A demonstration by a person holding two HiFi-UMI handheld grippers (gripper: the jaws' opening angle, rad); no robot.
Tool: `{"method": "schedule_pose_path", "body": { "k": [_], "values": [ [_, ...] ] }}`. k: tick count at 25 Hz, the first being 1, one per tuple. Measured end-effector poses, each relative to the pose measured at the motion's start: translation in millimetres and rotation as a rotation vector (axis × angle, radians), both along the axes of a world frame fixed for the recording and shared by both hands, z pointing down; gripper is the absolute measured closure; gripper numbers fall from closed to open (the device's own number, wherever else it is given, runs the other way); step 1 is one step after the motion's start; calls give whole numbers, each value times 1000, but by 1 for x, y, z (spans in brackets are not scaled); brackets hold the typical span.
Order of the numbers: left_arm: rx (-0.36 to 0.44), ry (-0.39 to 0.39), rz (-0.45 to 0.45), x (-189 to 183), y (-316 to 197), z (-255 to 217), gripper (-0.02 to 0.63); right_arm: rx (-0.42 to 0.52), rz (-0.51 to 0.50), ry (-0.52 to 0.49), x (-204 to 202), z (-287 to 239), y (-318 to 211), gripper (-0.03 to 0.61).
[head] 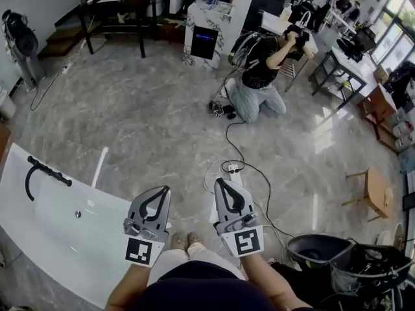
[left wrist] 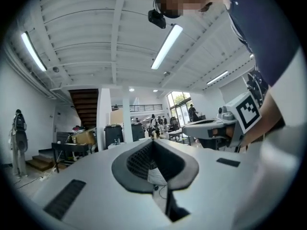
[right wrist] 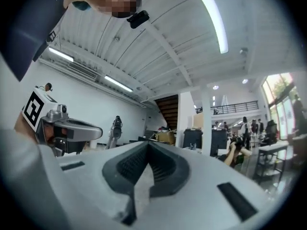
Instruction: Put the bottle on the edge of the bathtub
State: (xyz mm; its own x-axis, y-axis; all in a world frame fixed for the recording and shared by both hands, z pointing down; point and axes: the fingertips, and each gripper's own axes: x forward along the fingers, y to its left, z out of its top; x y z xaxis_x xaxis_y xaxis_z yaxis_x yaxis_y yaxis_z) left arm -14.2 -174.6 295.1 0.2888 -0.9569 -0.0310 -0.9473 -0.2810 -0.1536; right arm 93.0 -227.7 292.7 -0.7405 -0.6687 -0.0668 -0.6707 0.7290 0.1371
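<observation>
Bottle shows in no view. The left gripper (head: 163,190) and right gripper (head: 219,183) hover by the glossy white bathtub's (head: 45,232) right end, jaws pressed together on nothing. Searching blindly could snag the black floor cable (head: 227,133).

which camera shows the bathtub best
The head view. It looks down on the white bathtub at lower left, showing its rim, its black faucet and its drain. The left gripper view and the right gripper view look out across the room and ceiling, and show nothing of the tub.
</observation>
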Motion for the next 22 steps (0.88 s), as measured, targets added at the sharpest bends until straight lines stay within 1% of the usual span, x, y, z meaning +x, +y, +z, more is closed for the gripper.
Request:
{"method": "schedule_pose_path", "body": {
  "k": [2,3,5,7,11,13,16,19,22],
  "values": [
    [12,-31,56,21,-3,-17,611,23,69,-13,26,-20,2,578],
    [21,-32,74,32,-4,-25,611,35,101,-23,38,-30,4,578],
    [38,-12,99,51,-7,-36,611,51,160,-34,65,-43,7,578],
    [45,4,124,70,-12,-40,611,51,224,-19,95,-44,8,578],
    [60,9,174,98,-20,-48,611,82,333,-3,141,-58,14,578],
    [59,21,174,105,-23,-49,611,88,390,-5,163,-58,16,578],
    [60,38,152,110,-29,-49,611,96,452,-8,187,-59,17,578],
    [80,30,142,109,-34,-54,611,104,493,-24,200,-61,16,578],
    [86,22,139,110,-33,-55,611,104,503,-29,203,-60,15,578]
  ]
}}
